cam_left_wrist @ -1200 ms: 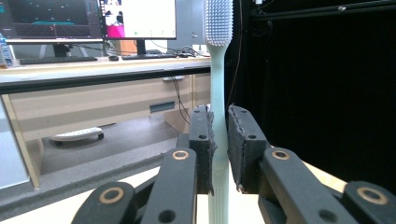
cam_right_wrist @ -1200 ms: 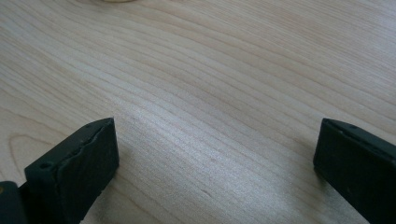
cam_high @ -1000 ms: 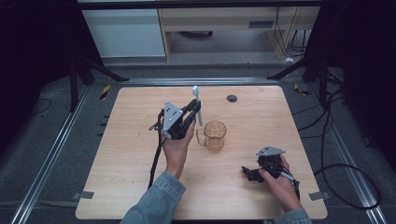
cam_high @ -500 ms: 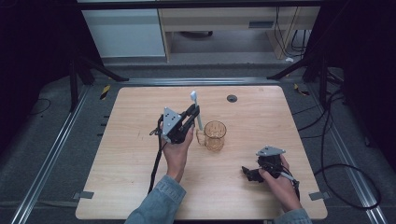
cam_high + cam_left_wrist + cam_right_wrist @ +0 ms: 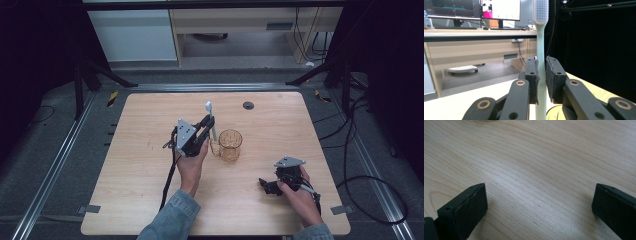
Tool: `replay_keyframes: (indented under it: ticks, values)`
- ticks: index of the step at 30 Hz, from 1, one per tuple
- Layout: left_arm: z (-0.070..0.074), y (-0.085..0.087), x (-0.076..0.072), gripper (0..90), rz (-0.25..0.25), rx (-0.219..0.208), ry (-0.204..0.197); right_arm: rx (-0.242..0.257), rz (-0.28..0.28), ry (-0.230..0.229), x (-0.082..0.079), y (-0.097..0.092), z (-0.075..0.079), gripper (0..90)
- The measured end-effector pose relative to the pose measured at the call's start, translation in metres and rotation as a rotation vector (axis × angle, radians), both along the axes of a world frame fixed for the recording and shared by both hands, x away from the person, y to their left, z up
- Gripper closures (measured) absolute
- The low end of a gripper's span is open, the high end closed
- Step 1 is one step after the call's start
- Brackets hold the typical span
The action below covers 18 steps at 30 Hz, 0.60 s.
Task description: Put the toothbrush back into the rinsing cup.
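High view, table: a pale wooden table (image 5: 125, 200) with rounded corners, set on a dark floor with metal rails at its sides.
High view, left gripper: the left gripper (image 5: 206, 124) is raised above the middle of the table in the person's left hand (image 5: 191, 162), its jaws closed on a toothbrush (image 5: 210, 117).
High view, toothbrush: a slim pale stick, standing nearly upright, with a whitish head at the top; it rises beside the left rim of a cup (image 5: 230, 145).
High view, cup: clear amber-tinted, with a handle on its left side, standing upright near the table's middle.
High view, right gripper: the right gripper (image 5: 264, 186) lies low at the near right of the table in the right hand (image 5: 298, 191), well apart from the cup.
High view, small item: a dark round disc (image 5: 248, 105) sits near the far edge.
Left gripper view, toothbrush: a pale mint-green handle (image 5: 540, 75) clamped between the two black pads, upright, with a head of fine white bristles at the top.
Left gripper view, background: a desk with monitors (image 5: 500, 10) stands beyond.
Right gripper view, jaws: spread wide apart, nothing between them, just over the wood grain (image 5: 536, 170).
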<state>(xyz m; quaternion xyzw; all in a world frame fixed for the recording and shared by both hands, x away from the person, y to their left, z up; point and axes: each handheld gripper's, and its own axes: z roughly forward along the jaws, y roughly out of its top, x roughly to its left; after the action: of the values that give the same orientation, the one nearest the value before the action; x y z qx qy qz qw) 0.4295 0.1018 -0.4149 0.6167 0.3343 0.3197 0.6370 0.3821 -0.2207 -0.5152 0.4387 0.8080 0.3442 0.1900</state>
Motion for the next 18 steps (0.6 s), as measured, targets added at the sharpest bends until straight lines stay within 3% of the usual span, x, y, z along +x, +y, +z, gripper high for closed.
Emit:
replay_keyframes:
  ticks: [18]
  values:
    - [-0.024,-0.004,0.003,79.5,0.003,0.030,0.025,0.000,0.002,0.000,0.000,0.000,0.000,0.4]
